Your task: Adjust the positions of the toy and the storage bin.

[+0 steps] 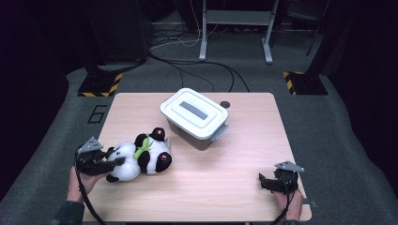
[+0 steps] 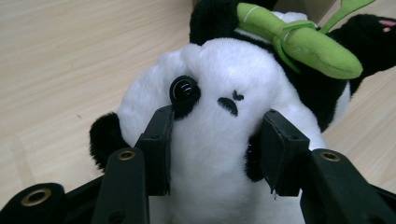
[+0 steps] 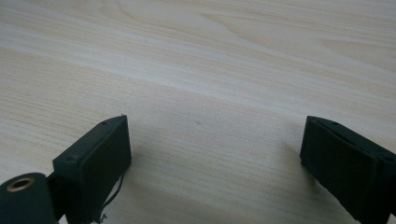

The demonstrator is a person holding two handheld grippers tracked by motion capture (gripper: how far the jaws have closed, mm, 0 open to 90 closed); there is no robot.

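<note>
A black and white panda plush (image 1: 141, 157) lies on its side at the left of the wooden table (image 1: 244, 150), with a green bamboo piece (image 1: 142, 149) across its chest. My left gripper (image 1: 115, 161) is shut on the panda's white head (image 2: 224, 84); the jaws press in beside the eye (image 2: 184, 91) and the opposite cheek. The bamboo piece (image 2: 303, 44) shows above the head. At the table's front right corner my right gripper (image 1: 264, 180) rests low over bare wood. In the right gripper view the right gripper (image 3: 215, 140) is open with nothing between its jaws.
A white lidded storage box (image 1: 195, 115) with a grey handle stands at the table's middle back, just right of the panda. A small dark round spot (image 1: 225, 104) sits behind the box. Cables and yellow-black striped stand bases (image 1: 101, 86) lie on the floor beyond.
</note>
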